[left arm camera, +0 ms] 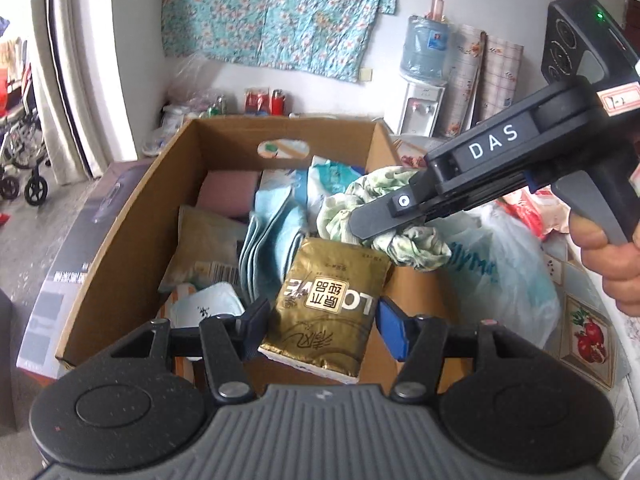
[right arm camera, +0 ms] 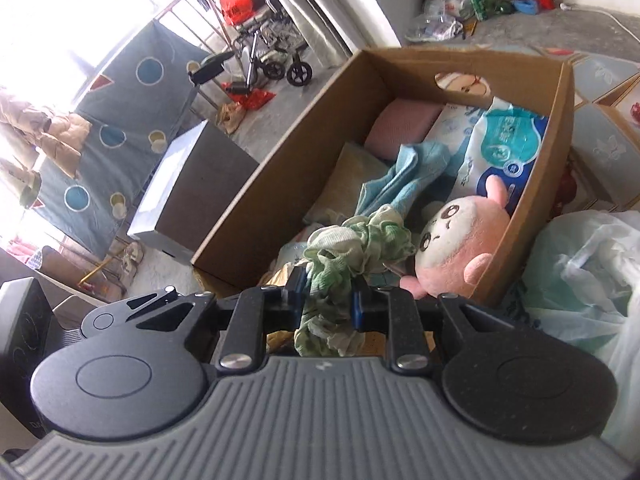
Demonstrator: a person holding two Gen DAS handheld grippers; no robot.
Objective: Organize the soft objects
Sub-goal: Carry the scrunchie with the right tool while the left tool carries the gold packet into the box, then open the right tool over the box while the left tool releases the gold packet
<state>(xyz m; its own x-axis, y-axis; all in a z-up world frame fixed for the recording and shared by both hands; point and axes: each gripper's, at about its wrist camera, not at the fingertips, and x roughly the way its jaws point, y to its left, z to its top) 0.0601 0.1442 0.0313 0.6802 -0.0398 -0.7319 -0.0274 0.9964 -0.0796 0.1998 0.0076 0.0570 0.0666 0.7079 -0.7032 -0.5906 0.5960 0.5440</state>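
Note:
My left gripper (left arm camera: 320,316) is shut on a gold tissue pack (left arm camera: 326,312) and holds it over the near end of the cardboard box (left arm camera: 120,232). My right gripper (right arm camera: 326,294) is shut on a crumpled green-and-white cloth (right arm camera: 356,256), held above the box's near right corner; it also shows in the left wrist view (left arm camera: 384,204). Inside the box lie a folded light blue towel (right arm camera: 412,176), a pink folded cloth (right arm camera: 404,126), a blue wipes pack (right arm camera: 500,140) and a pink plush toy (right arm camera: 460,248).
A white plastic bag (right arm camera: 592,264) lies right of the box. A water dispenser (left arm camera: 422,80) stands by the far wall. A grey box (right arm camera: 192,188) sits left of the cardboard box. A wheelchair (right arm camera: 272,48) stands near the doorway.

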